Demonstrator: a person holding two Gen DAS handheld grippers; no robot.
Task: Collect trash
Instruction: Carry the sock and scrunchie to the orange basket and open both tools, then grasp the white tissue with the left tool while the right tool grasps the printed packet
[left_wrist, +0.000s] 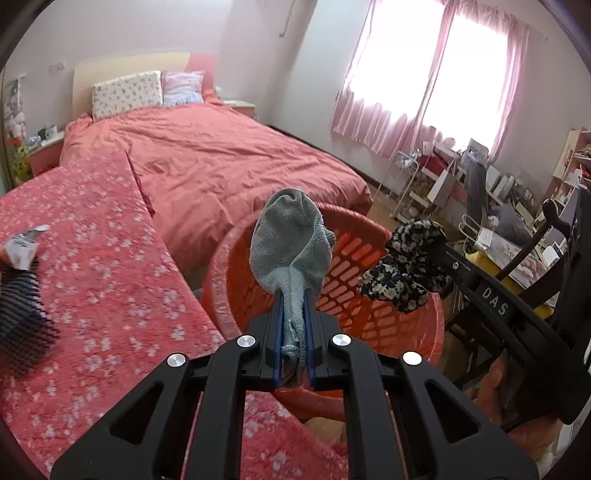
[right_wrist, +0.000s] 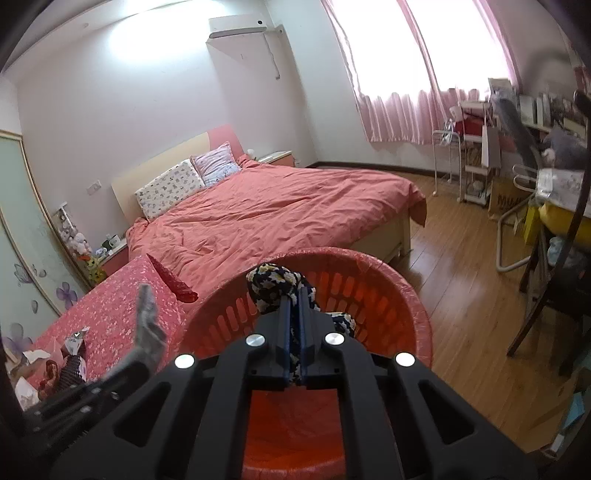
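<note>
1. The left tool is clenched on a grey sock. It pinches the cuff end, and the foot of the sock stands out past the tips toward 12 o'clock, above the orange basket.
2. The right tool is clenched on a floral cloth, dark with pale flowers. The bundle bunches at the tips and a fold spills out toward 3 o'clock, inside the rim of the basket.
3. Both pieces look light, soft and limp, by my reading. They will sag and swing rather than hold shape, and nothing here seems fragile or slippery. A pinch on a thick fold or cuff, as each tool has now, should be enough.
4. In the left wrist view the floral cloth hangs at about 3 o'clock from the sock, over the far side of the basket.
5. More litter lies on the flowered red cover at 9 o'clock: a crumpled wrapper and a black mesh item.
6. Letting go over the basket mouth looks sufficient, since the soft items should drop straight in.
</note>
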